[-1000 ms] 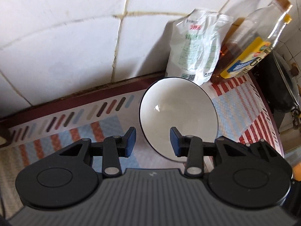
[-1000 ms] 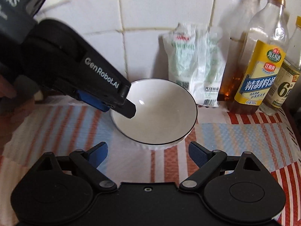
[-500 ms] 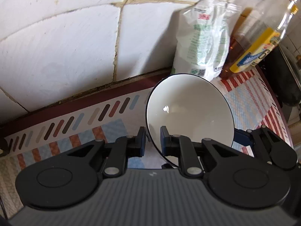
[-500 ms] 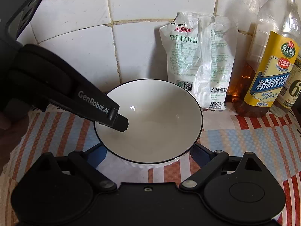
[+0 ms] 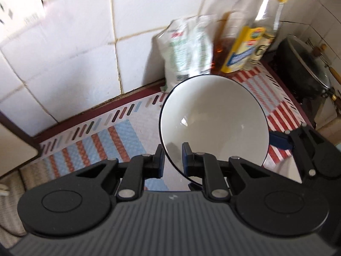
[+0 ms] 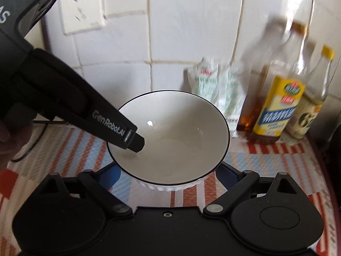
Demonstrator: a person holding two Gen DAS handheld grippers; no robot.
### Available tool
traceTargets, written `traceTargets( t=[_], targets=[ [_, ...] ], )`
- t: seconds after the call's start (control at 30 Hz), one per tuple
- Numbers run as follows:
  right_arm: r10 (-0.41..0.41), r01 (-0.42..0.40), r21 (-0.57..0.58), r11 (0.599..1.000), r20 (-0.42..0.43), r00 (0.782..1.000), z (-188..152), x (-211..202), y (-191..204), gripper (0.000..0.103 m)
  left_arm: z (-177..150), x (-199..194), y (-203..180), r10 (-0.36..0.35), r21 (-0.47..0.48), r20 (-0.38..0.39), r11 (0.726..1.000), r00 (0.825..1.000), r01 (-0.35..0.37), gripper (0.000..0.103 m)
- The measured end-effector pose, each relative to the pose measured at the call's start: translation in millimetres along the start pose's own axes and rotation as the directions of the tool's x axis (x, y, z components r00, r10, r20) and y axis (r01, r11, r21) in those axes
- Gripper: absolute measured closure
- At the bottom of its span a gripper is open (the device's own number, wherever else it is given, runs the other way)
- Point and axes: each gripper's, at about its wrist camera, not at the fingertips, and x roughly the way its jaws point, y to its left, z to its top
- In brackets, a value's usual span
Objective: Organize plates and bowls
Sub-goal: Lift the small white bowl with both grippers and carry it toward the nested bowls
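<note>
Bowl (image 6: pixel 170 132) above mat (image 6: pixel 266 166) on tabletop, before tiled wall (image 6: pixel 191 32). Bag (image 6: pixel 215 89) behind bowl; bottles (image 6: pixel 275 111) right of bag. Socket (image 6: pixel 82 8) on wall, upper left.

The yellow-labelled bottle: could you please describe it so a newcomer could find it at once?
Look along the white tiled wall to the cluster standing right of the white bowl. Past the salt bag, the yellow-labelled bottle is the one holding amber liquid; the smaller bottle beside it has a pale label.
</note>
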Motion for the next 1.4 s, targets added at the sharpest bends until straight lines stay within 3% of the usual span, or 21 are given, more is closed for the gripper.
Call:
traceTargets(
  t=[0.33, 0.73, 1.13, 1.4],
  targets=[
    [-0.043, 0.045, -0.025, 0.999, 0.068, 0.997, -16, -83, 9, 0.005, -28, -64, -36, -0.024, 0.069, 0.01, 0.997, 1.0, 0.023, 0.088],
    [-0.12, 0.119, 0.031, 0.992, 0.046, 0.992, -68, -141, 12, 0.005, -65, -83, -95, -0.052, 0.184, -0.05, 0.981, 0.997, 0.06, 0.088],
    [-0.182, 0.179, 0.109, 0.978, 0.02, 0.983, -104, -169, -25, 0.005, -71, -65, -160, -0.088, 0.215, -0.106, 0.971, 0.991, 0.109, 0.088],
    [-0.123, 0.125, 0.116, 0.985, -0.026, 0.992, -107, -153, -76, 0.005, -52, -27, -180, -0.053, 0.131, -0.16, 0.989, 0.986, 0.075, 0.088]
  ],
)
